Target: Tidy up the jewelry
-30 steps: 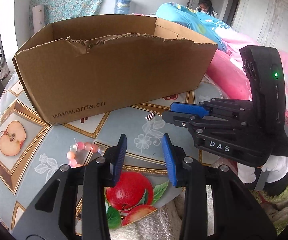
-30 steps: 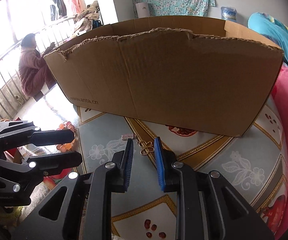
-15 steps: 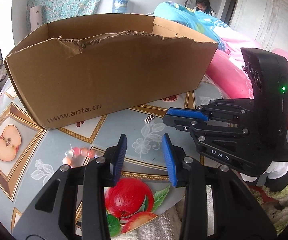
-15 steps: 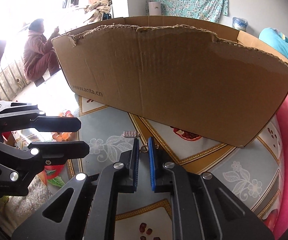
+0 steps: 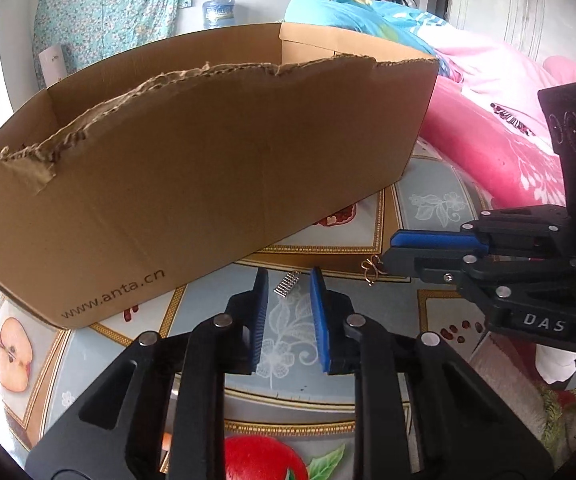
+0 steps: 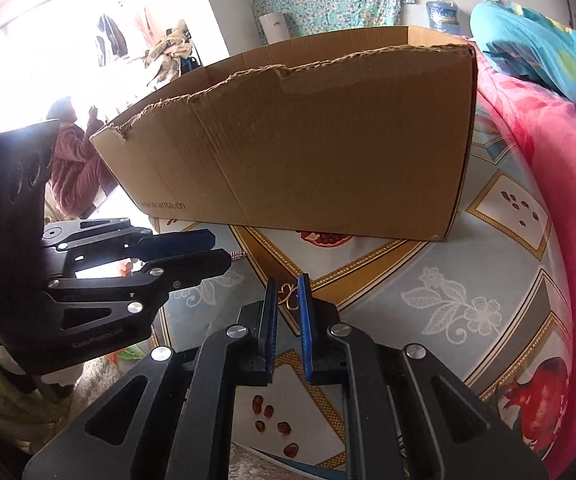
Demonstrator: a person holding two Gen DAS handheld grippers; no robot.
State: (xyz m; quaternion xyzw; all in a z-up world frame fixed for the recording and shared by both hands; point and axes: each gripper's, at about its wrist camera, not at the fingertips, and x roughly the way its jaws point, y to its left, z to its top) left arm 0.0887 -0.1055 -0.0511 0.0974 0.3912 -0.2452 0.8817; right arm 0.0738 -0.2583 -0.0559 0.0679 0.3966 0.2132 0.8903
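The table (image 5: 440, 196), under a fruit-print cloth, carries a torn-rimmed box (image 5: 216, 184) filling the view from nine to two o'clock; pink bedding (image 5: 500, 136) lies at two o'clock of the box. The left gripper (image 5: 286, 280) points down at the cloth, its jaws just narrowed but still apart, gripping nothing; a small silver spring (image 5: 287, 283) lies on the cloth at twelve o'clock between its tips. The right gripper (image 6: 287, 289) is nearly closed; a gold wire charm (image 6: 287, 295) sits in the slim gap at its tips, though whether the pads pinch it I cannot tell; the charm lies at three o'clock of the spring.
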